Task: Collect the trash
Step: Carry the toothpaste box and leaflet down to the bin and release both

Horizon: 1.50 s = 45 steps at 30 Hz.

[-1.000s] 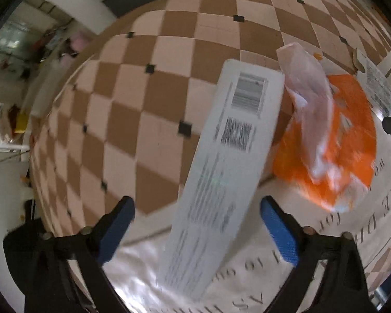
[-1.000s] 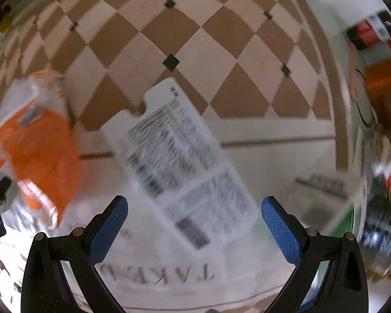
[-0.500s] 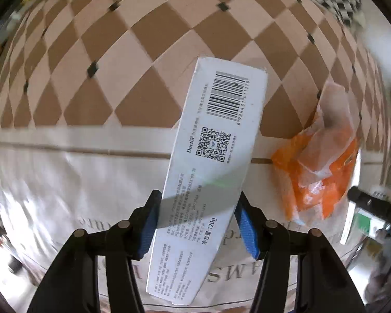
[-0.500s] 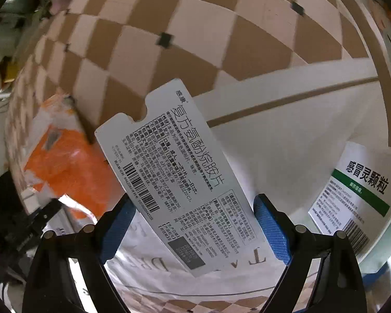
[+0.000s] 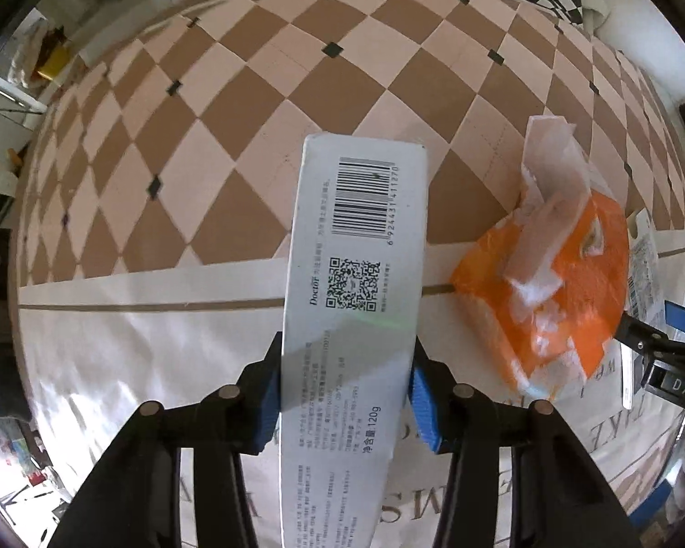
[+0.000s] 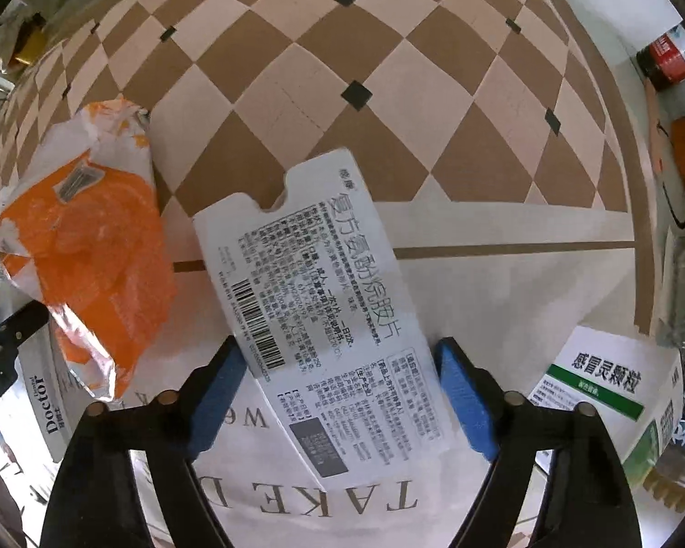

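Observation:
My left gripper (image 5: 345, 392) is shut on a long white toothpaste box (image 5: 356, 274) with a barcode and QR code; its blue pads press both long sides. The box also shows at the left edge of the right wrist view (image 6: 45, 402). My right gripper (image 6: 338, 392) straddles a flat white medicine box (image 6: 324, 301) lying on the white printed cloth (image 6: 502, 283); its blue pads sit at the box's edges, and I cannot tell whether they grip it. A crumpled orange and white wrapper (image 5: 552, 283) lies between the two boxes, also seen in the right wrist view (image 6: 91, 265).
A green and white medicine box (image 6: 612, 383) stands right of my right gripper. The brown and cream checkered floor (image 5: 297, 91) stretches beyond the cloth. Clutter lines the right wall, with a red and black box (image 6: 671, 59) there.
My left gripper went from wide open around the toothpaste box to shut on it. My right gripper's fingers closed in from wide open to the medicine box's edges.

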Motion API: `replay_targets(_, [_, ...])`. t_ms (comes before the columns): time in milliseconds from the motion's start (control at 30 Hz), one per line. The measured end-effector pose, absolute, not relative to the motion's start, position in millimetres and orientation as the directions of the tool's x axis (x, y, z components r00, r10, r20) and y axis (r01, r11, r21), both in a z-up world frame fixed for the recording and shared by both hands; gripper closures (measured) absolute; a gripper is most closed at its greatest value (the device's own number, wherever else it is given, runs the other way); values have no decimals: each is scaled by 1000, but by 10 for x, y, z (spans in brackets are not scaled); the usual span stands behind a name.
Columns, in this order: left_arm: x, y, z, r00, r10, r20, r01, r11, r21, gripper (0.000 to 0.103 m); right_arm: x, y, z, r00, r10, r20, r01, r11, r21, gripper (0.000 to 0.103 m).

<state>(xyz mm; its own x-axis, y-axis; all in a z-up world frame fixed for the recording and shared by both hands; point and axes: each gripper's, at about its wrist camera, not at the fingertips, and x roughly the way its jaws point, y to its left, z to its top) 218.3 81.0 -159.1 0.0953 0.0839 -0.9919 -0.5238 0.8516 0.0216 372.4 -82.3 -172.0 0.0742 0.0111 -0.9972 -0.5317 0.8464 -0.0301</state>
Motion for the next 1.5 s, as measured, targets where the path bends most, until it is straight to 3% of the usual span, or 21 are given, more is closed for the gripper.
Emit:
replay_targets(233, [1658, 593, -1190, 156, 125, -980, -558, 830, 17, 59, 3268, -970, -1526, 123, 52, -991, -458, 889, -10, 19])
replay_targets(600, [377, 278, -541, 348, 182, -920, -562, 826, -49, 59, 2023, -1295, -657, 244, 202, -948, -414, 906, 86, 19])
replay_targets(867, [-945, -7, -549, 421, 142, -896, -507, 856, -103, 59, 417, -1726, -541, 259, 273, -927, -358, 918, 170, 19])
replay_targets(1067, [-1664, -209, -900, 380, 27, -925, -525, 829, -192, 59, -709, -2231, -1041, 127, 297, -946, -318, 916, 245, 19])
replay_targets(1267, [-2305, -451, -1764, 243, -114, -963, -587, 773, -240, 59, -1359, -2683, -2016, -35, 258, -966, -253, 933, 258, 19])
replay_targets(1500, [-2250, -675, -3741, 83, -280, -956, -635, 725, -267, 59, -1458, -2836, -3789, -176, 181, -968, -225, 950, 218, 19])
